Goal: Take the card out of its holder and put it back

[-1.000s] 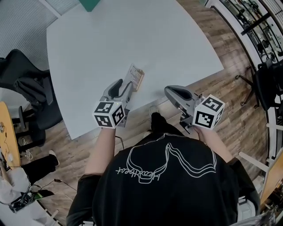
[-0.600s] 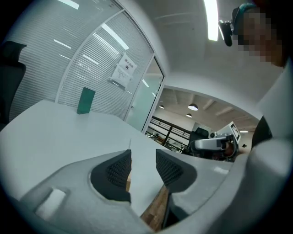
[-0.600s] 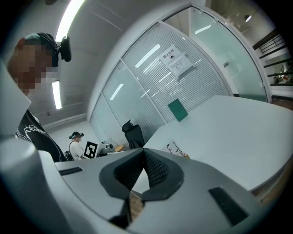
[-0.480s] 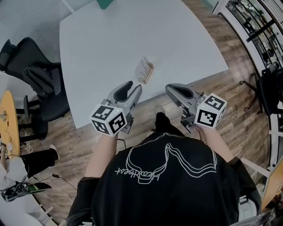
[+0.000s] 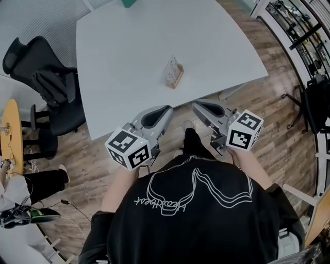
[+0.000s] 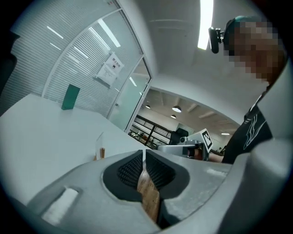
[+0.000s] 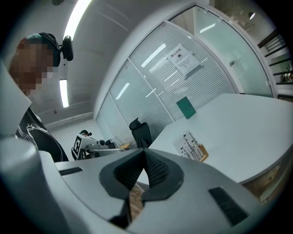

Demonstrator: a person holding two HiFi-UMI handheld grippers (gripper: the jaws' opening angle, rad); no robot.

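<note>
Head view, nearest first: both grippers are held close in front of the person's body, over the wood floor and short of the table's near edge. The left gripper (image 5: pixel 168 109) has just been closing its jaws. In the left gripper view they stand drawn in to a bare slit, and only floor shows through the gap, so it carries nothing. The right gripper (image 5: pixel 196 104) has its jaws together at the tips, and the right gripper view shows nothing pinched between them either.

Past the edge, on the white table (image 5: pixel 129 56), stands the holder (image 5: pixel 176 81), a small wooden base. The card (image 5: pixel 171 67) is upright in it, well apart from both grippers and touched by neither. Both gripper views show the same thing from low down: the card seated upright in its base, on its own on the tabletop. Further off, a green object (image 5: pixel 129 2) sits at the table's far edge.

Judging by this, the card is in its holder and neither gripper has it. That fits either a task not yet started or one already done. With both grippers closed, empty and held back from the table, the finished reading seems likelier. If so, nothing remains. If not, both the pull-out and the re-seating are left to do.
</note>
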